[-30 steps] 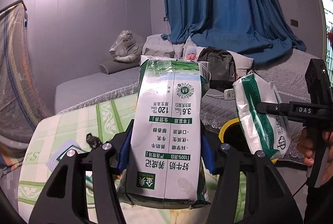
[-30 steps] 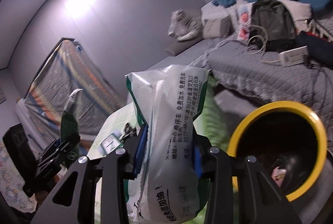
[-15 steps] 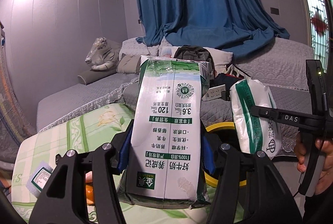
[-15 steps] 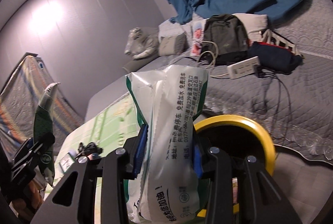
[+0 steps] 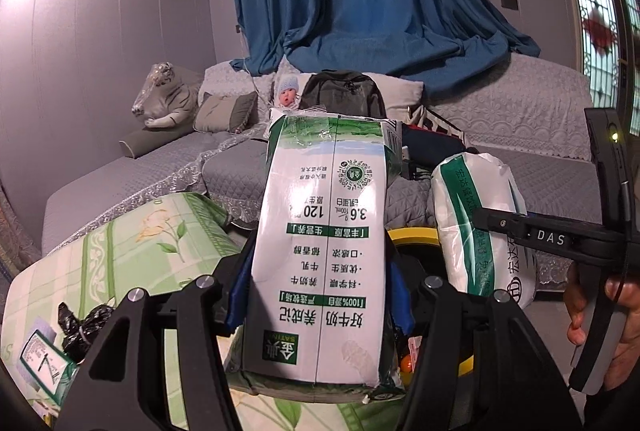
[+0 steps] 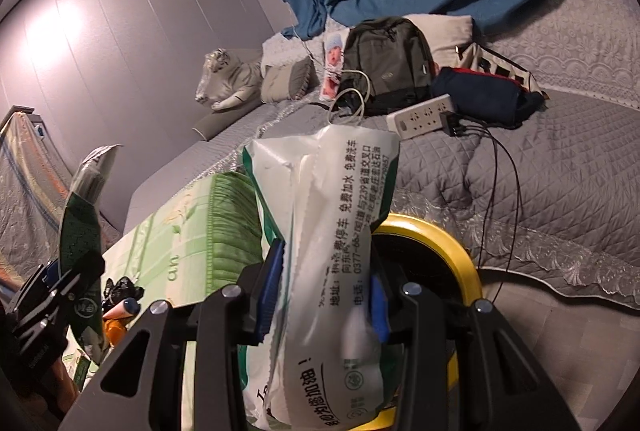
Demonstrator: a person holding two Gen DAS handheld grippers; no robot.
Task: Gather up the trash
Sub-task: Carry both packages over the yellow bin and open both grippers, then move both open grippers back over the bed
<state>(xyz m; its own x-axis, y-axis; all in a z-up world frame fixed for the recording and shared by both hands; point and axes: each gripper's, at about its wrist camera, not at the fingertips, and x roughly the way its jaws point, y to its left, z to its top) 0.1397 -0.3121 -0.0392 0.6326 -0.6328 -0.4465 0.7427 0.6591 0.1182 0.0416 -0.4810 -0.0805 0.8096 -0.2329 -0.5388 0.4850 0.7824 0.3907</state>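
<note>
My left gripper (image 5: 318, 295) is shut on a white and green milk carton (image 5: 324, 243), held upright above the table's edge. My right gripper (image 6: 324, 287) is shut on a white and green tissue pack (image 6: 332, 251), held over a yellow-rimmed trash bin (image 6: 448, 243). The bin also shows in the left wrist view (image 5: 416, 235), behind the carton and below the tissue pack (image 5: 480, 231). In the right wrist view the carton (image 6: 82, 231) is at the far left. The bin's inside is mostly hidden.
A table with a green floral cloth (image 5: 132, 251) holds a black crumpled bag (image 5: 80, 323), a small box (image 5: 44, 359) and an orange tube (image 6: 120, 311). A grey sofa (image 6: 540, 159) behind carries a backpack (image 6: 384, 59), a power strip (image 6: 420, 115) and cables.
Both grippers have swung right and tilted down toward the bin with their loads. The bin now sits closer under the tissue pack. Both grips are unchanged.
</note>
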